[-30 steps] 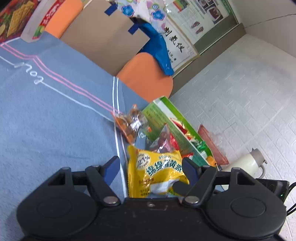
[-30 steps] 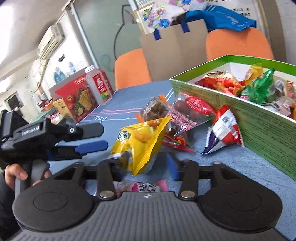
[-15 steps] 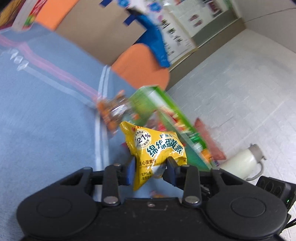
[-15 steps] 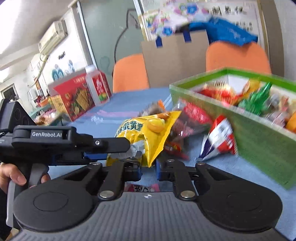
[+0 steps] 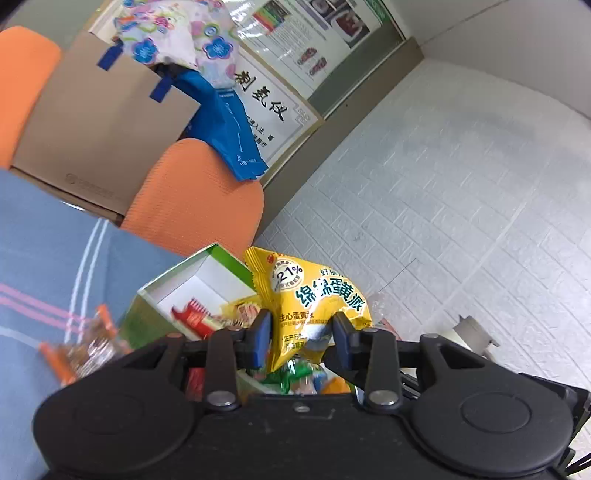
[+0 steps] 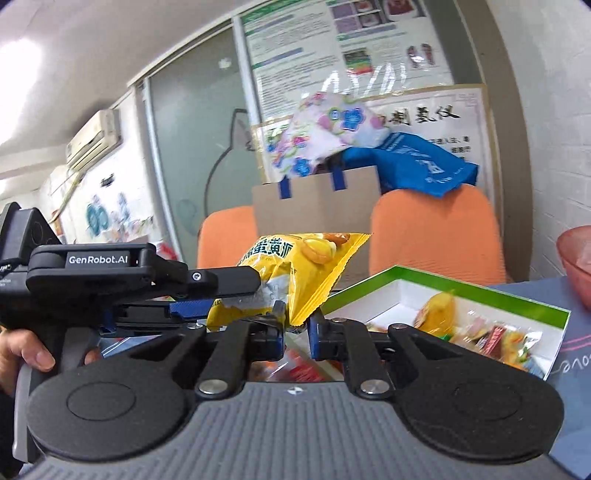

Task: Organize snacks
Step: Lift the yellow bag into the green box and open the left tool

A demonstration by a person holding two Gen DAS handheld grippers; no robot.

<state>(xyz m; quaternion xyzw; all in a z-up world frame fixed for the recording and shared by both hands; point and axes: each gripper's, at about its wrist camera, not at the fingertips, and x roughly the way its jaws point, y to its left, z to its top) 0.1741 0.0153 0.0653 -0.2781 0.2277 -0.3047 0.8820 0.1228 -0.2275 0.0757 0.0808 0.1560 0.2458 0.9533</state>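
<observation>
Both grippers [image 5: 301, 338] [image 6: 297, 332] pinch one yellow packet [image 5: 314, 302]; only right view shows the person's hand [image 6: 26, 354].

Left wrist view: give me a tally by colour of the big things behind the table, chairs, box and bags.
Orange chairs: 2
Brown cardboard box: 1
Blue bag: 1
Floral bag: 1
Total: 5

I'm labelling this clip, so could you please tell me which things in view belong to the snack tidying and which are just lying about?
Job:
- yellow snack bag, gripped by both the left gripper and the right gripper
- green box
- loose orange snack

Lying about:
- cardboard box
- orange chairs
- blue bag
</observation>
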